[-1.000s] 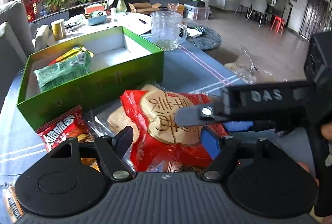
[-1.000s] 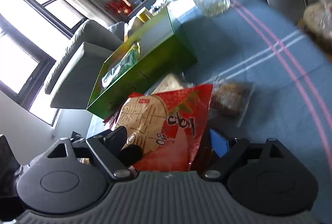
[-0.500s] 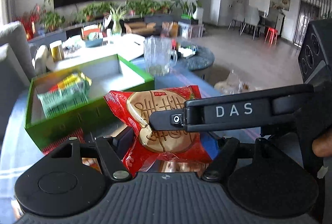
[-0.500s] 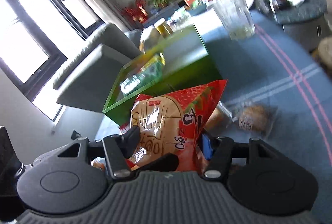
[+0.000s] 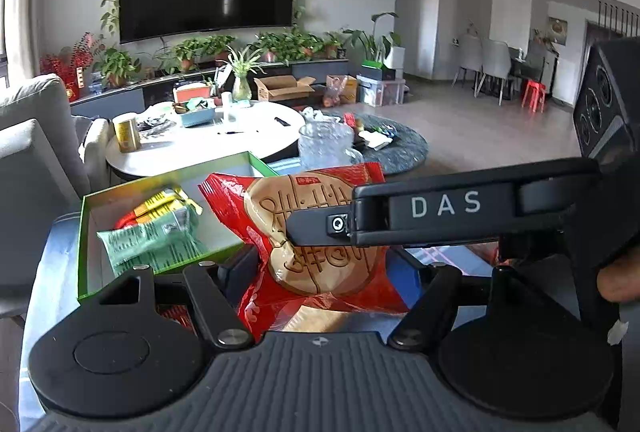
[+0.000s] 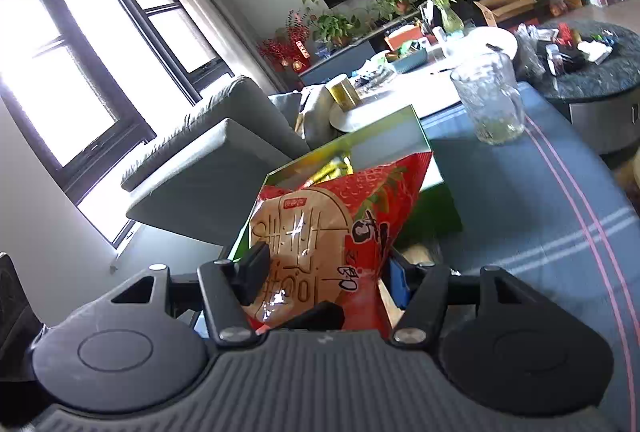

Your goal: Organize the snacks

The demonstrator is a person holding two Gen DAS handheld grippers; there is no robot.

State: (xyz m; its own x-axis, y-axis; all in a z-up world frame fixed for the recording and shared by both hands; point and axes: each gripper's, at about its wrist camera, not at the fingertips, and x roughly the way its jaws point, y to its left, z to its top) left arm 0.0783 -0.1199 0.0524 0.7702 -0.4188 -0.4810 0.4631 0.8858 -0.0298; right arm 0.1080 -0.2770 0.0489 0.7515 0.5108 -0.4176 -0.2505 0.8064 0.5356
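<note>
A red snack bag with a round biscuit picture (image 5: 320, 232) hangs in the air in front of the green box (image 5: 86, 232). My left gripper (image 5: 324, 272) and my right gripper (image 6: 320, 272) are both shut on the bag, which also shows in the right wrist view (image 6: 340, 224). The right gripper's finger (image 5: 440, 211), marked DAS, crosses the left wrist view from the right onto the bag. The green box (image 6: 436, 207) holds a green packet (image 5: 156, 236) and a yellow one (image 5: 160, 199).
A glass mug (image 6: 492, 103) stands on the blue striped tablecloth (image 6: 540, 211) behind the box. A white round table (image 5: 208, 139) with clutter is beyond. A grey sofa (image 6: 208, 159) is to the left. Another red snack (image 5: 176, 316) lies under the left gripper.
Both grippers have lifted the red bag off the tablecloth and raised it to the height of the green box's rim. The views tilted up toward the room.
</note>
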